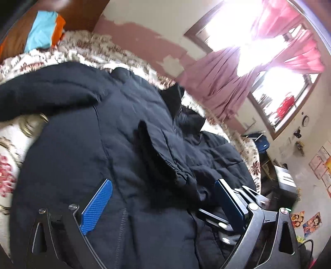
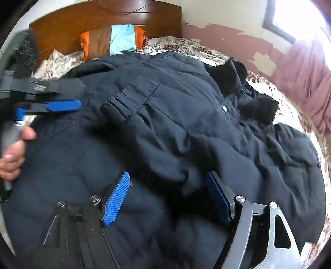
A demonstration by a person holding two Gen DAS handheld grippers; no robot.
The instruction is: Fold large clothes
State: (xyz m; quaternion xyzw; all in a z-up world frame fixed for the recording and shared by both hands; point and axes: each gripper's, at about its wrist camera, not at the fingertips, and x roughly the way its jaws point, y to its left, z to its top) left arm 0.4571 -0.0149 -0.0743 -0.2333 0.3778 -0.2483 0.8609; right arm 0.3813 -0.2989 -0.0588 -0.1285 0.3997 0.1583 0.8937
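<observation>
A large dark navy padded coat (image 2: 186, 115) lies spread over the bed, its black collar (image 2: 231, 78) toward the wall and a cuffed sleeve (image 2: 132, 97) folded across the body. My right gripper (image 2: 167, 173) is open low over the coat, and a rumpled fold lies loose between its blue pads (image 2: 115, 198). My left gripper (image 1: 163, 182) is also open wide above the coat (image 1: 86, 132), a dark ridge of fabric lying between its fingers. In the right wrist view the left gripper (image 2: 76, 95) hovers at the coat's left edge, held by a hand (image 2: 12, 151).
A floral bedspread (image 2: 182, 45) covers the bed under the coat. A striped orange, brown and light-blue pillow (image 2: 111, 39) leans on the wooden headboard (image 2: 103, 14). Pink curtains (image 1: 223, 82) hang at a bright window; a desk and clutter (image 1: 285, 178) stand beyond the bed's far side.
</observation>
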